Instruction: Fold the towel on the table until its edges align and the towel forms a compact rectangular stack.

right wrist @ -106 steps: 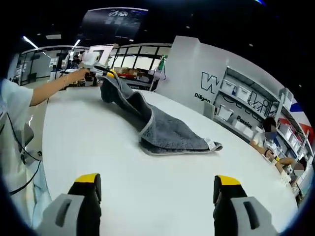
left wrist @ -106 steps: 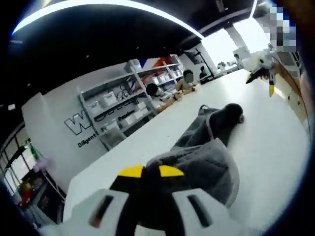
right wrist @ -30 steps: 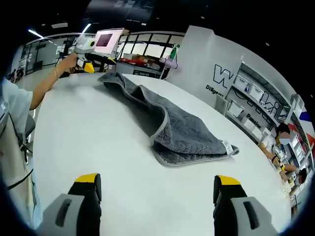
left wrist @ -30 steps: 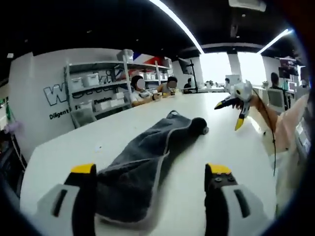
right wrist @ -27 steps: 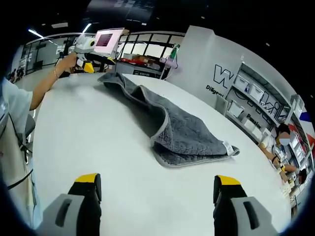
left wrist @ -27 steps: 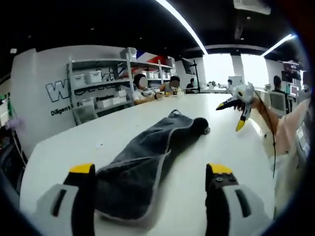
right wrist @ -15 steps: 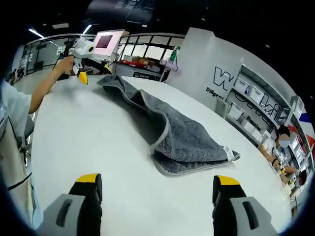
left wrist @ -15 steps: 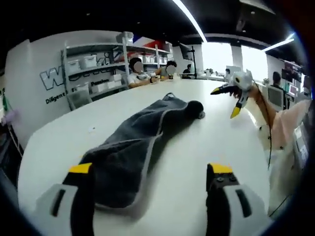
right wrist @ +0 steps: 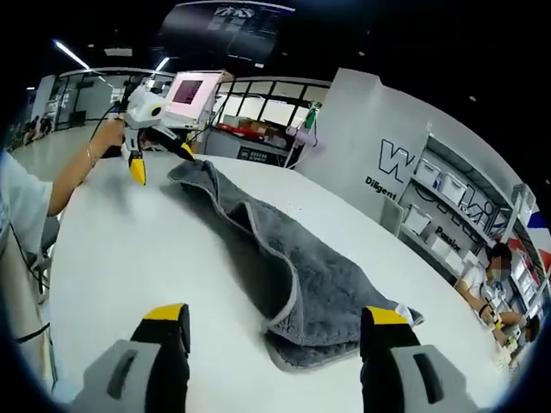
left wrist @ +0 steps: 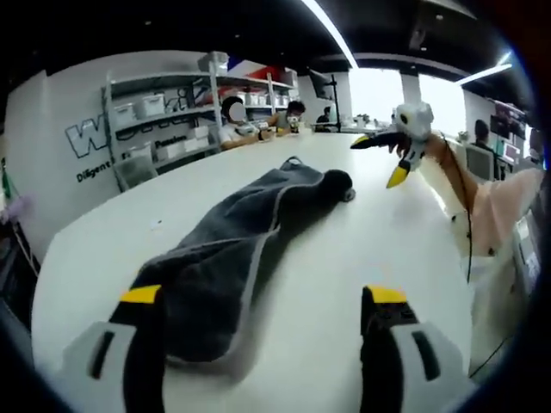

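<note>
A grey towel (left wrist: 225, 258) lies folded lengthwise in a long, rumpled strip on the white table (left wrist: 344, 258). In the left gripper view its near end sits just ahead of my open left gripper (left wrist: 263, 297), by the left jaw. My right gripper (left wrist: 379, 159) hovers open beside the towel's far end. In the right gripper view the towel (right wrist: 293, 267) ends in a tagged corner between the jaws of my open right gripper (right wrist: 274, 314). A person's hand holds the left gripper (right wrist: 159, 159) open at the other end. Neither gripper holds anything.
Shelves with white bins (left wrist: 159, 120) line a lettered wall. People sit at the table's far end (left wrist: 232, 116). A monitor with a pink screen (right wrist: 188, 90) stands behind the table. A person's arm and sleeve (left wrist: 491, 198) reach in at the right.
3.5 s ago my left gripper was shut on the lifted towel; it has since let go and the towel lies flat. Over the last second both grippers have drawn closer to the towel's ends.
</note>
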